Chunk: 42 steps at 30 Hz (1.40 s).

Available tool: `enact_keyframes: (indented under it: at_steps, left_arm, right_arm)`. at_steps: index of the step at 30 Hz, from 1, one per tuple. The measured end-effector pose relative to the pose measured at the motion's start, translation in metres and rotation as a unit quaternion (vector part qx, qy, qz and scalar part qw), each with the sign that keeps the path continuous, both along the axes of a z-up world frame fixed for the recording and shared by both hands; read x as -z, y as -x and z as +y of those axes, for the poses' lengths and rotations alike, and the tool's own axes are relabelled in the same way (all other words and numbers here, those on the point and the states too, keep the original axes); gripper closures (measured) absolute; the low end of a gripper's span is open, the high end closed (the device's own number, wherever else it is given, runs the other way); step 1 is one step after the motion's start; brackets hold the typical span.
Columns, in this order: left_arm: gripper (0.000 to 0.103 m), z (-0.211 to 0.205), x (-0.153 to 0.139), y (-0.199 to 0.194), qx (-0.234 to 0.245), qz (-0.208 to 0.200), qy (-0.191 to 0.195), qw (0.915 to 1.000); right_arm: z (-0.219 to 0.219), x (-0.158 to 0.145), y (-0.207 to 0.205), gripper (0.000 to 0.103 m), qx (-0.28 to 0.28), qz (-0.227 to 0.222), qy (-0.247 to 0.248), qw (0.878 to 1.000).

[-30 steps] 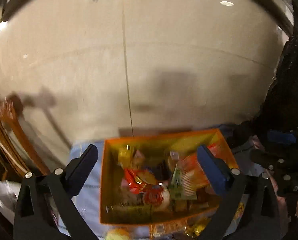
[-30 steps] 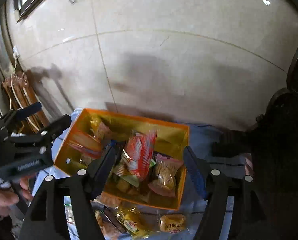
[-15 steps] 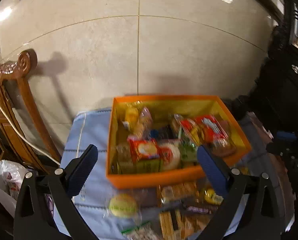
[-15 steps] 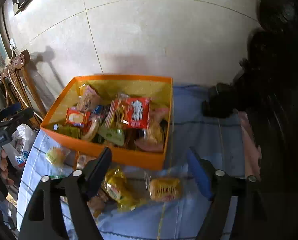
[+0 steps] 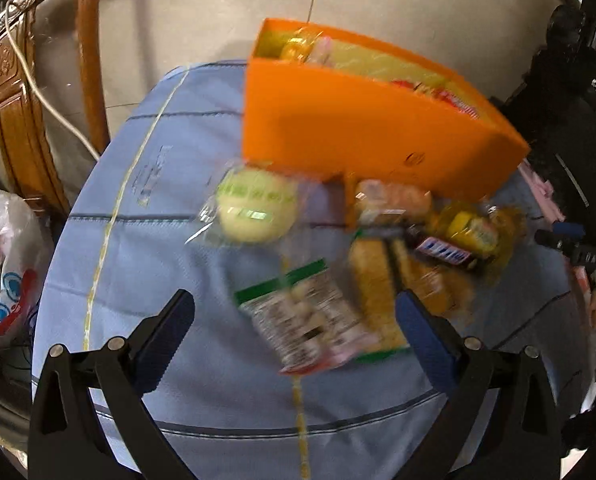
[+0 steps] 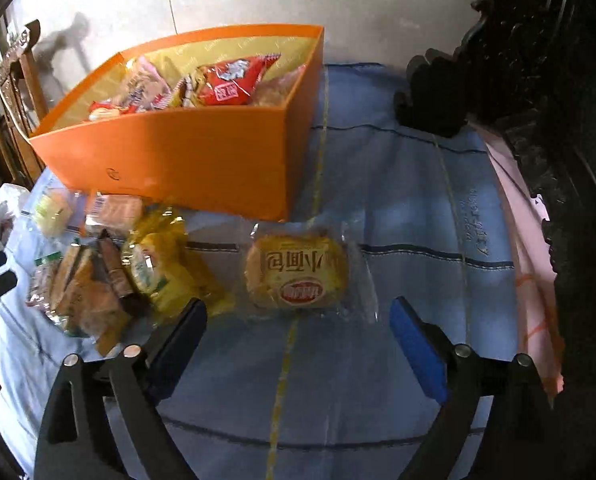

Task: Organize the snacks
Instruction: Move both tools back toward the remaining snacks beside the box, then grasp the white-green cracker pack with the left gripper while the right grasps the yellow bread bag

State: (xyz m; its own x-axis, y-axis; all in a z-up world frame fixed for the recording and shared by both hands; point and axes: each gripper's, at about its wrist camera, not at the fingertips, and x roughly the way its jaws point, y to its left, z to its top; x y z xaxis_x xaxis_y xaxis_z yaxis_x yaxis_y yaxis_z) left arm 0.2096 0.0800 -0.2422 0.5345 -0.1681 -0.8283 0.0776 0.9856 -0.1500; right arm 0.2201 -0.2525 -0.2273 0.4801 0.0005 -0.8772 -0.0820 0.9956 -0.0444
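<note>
The right gripper (image 6: 298,332), its jaws just opened wide and empty, hung near the bread packet (image 6: 296,272). It should straddle the bun itself, not the loose wrapper. The left gripper (image 5: 294,326) was also released, above a blurred, perhaps nut, packet (image 5: 309,320).

— How's the light?
— Dim and warm. Both views bulge, with black vignette corners. Left wrist view smears the snack packets (image 5: 313,320) and orange box (image 5: 361,128).
— And the right?
— Sharper; the small bread packet (image 6: 298,272) shows glare, and a shadow falls on the wall (image 6: 74,36).

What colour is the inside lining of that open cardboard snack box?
Yellow, inside the orange cardboard box; clearest in the right wrist view.
</note>
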Motion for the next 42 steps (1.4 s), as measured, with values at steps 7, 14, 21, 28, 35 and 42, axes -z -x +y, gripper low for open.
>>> enact_keyframes:
  at_steps: [7, 14, 21, 28, 35, 42]
  left_arm:
    - [0.005, -0.006, 0.017, -0.007, -0.005, -0.004, -0.013, 0.9999]
    - [0.005, -0.013, 0.041, -0.022, -0.071, 0.018, -0.023, 0.997]
    - [0.005, -0.023, 0.057, -0.009, -0.09, 0.009, -0.061, 0.9941]
    - [0.051, -0.03, 0.051, 0.002, -0.053, -0.013, -0.076, 0.9956]
    - [0.051, -0.03, 0.037, 0.015, -0.05, -0.029, -0.061, 0.9964]
    - [0.051, -0.019, 0.011, 0.013, -0.054, -0.037, -0.048, 0.9967]
  right_arm:
    - [0.01, 0.01, -0.028, 0.007, -0.018, 0.003, 0.01, 1.0]
    - [0.018, 0.018, -0.053, 0.007, -0.02, 0.014, 0.013, 1.0]
    - [0.022, 0.041, -0.052, 0.007, -0.035, 0.028, 0.034, 0.998]
    - [0.02, 0.042, -0.041, 0.036, -0.038, 0.023, 0.045, 0.998]
    - [0.005, 0.017, -0.026, 0.036, 0.001, -0.005, -0.015, 1.0]
    - [0.006, -0.023, -0.007, 0.036, 0.013, -0.039, -0.044, 0.998]
